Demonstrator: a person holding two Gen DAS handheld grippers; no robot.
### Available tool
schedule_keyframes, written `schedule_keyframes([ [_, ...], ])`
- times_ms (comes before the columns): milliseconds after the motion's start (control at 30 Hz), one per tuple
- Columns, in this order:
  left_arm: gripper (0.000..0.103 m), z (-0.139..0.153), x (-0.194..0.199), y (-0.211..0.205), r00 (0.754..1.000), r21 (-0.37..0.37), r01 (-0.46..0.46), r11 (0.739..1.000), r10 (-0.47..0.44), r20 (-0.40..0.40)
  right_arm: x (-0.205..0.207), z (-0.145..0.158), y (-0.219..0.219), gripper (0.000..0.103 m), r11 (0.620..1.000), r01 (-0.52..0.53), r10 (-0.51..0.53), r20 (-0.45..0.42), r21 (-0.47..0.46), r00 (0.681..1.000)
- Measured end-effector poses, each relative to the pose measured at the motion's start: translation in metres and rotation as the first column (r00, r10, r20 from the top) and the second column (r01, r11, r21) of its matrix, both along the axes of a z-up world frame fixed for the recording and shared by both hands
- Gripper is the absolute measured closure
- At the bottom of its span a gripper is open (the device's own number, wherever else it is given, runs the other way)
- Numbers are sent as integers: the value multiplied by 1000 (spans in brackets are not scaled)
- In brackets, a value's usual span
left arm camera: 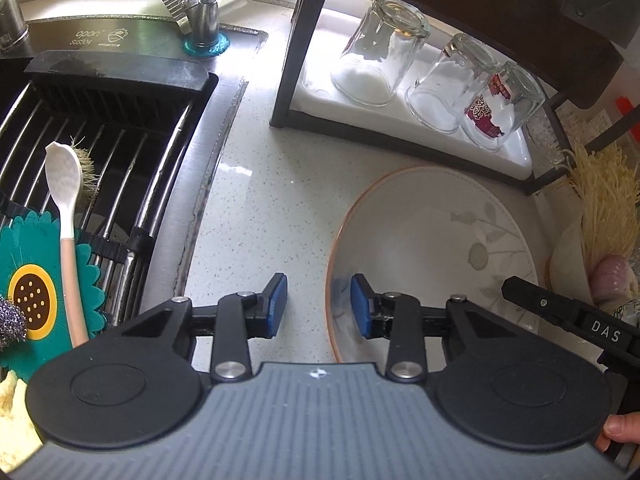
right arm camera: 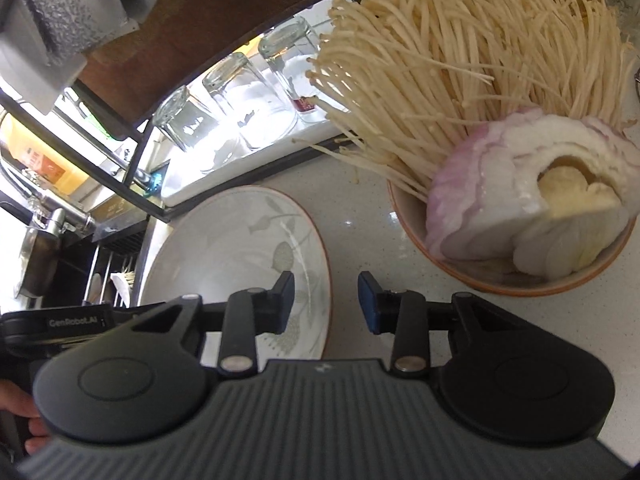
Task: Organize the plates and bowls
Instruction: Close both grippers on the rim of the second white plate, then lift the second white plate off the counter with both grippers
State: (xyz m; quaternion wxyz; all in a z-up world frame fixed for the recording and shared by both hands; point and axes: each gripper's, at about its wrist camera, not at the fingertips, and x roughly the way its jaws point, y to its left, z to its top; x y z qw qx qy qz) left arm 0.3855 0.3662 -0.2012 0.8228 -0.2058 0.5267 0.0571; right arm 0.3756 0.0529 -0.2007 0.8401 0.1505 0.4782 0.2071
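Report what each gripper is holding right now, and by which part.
Nothing is held. The left gripper straddles the near-left rim of the leaf-patterned plate with its pads apart from it. The right gripper straddles the plate's right rim, gripping nothing.

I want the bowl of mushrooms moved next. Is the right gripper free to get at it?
Probably yes: the right gripper straddles the plate rim, and bare counter lies before the bowl.

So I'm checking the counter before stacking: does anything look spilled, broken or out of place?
Nothing spilled or broken. The bowl is heaped with enoki mushrooms that overhang its rim, so it won't stack as is.
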Motion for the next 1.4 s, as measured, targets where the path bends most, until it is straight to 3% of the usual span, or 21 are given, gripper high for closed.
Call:
schedule_keyframes([
  [167, 78, 0, 1, 0, 1000, -30, 7, 1000, -7, -1, 4, -3, 8, 75, 1000, -24, 24, 6, 1, 1000],
  [233, 84, -1, 3, 0, 1000, -42, 16, 999, -16, -5, 5, -4, 10, 84, 999, -31, 31, 9, -8, 999],
  [633, 87, 2, 10, -4, 998, -47, 59, 997, -60, -27, 4, 0, 7, 86, 999, -45, 45, 29, 2, 999],
  [1167, 87, 40, -25, -24, 995, -63, 103, 993, -102, 13, -35, 38, -24, 86, 998, -40, 36, 105, 42, 994],
  [1400, 87, 50, -41, -38, 992, -61, 122, 991, -121, 28, -57, 49, -35, 86, 1000, -13, 11, 128, 13, 992],
])
